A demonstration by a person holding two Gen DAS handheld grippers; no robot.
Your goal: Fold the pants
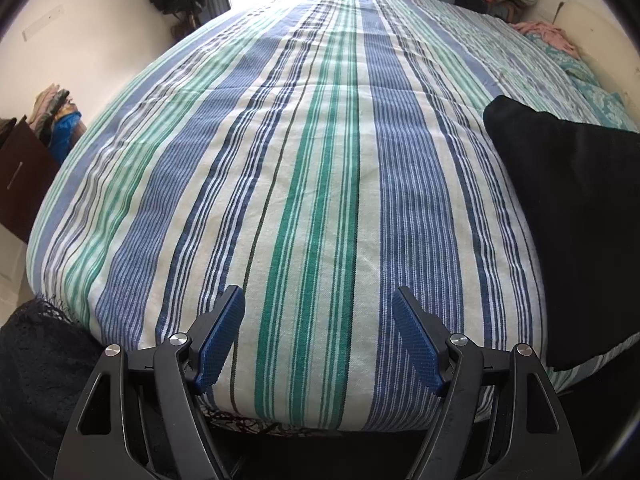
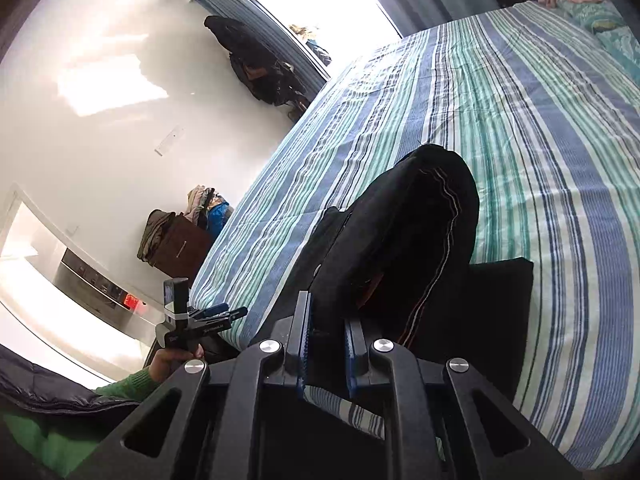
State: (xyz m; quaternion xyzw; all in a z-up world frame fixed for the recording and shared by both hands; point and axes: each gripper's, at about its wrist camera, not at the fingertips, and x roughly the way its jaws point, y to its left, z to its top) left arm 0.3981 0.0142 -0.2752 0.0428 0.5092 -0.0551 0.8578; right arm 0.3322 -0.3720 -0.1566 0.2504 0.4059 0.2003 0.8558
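The black pants [image 2: 404, 240] lie on the near right part of the striped bed; a folded part with a thin white seam line rises in front of the right wrist camera. My right gripper [image 2: 327, 316] is shut on a bunch of the pants fabric and lifts it off the bedspread. In the left wrist view the pants [image 1: 572, 220] show as a flat black panel at the right edge. My left gripper [image 1: 318, 300] is open and empty, over the near edge of the bed, left of the pants. It also shows in the right wrist view [image 2: 218, 312], hand-held at the bed's corner.
The bed has a blue, green and white striped bedspread [image 1: 320, 160]. Teal pillows [image 1: 592, 92] and pink cloth [image 1: 548, 34] lie at the head. A dark cabinet with piled clothes [image 1: 28, 160] stands to the left. Dark lace cloth [image 1: 36, 352] hangs at the near left corner.
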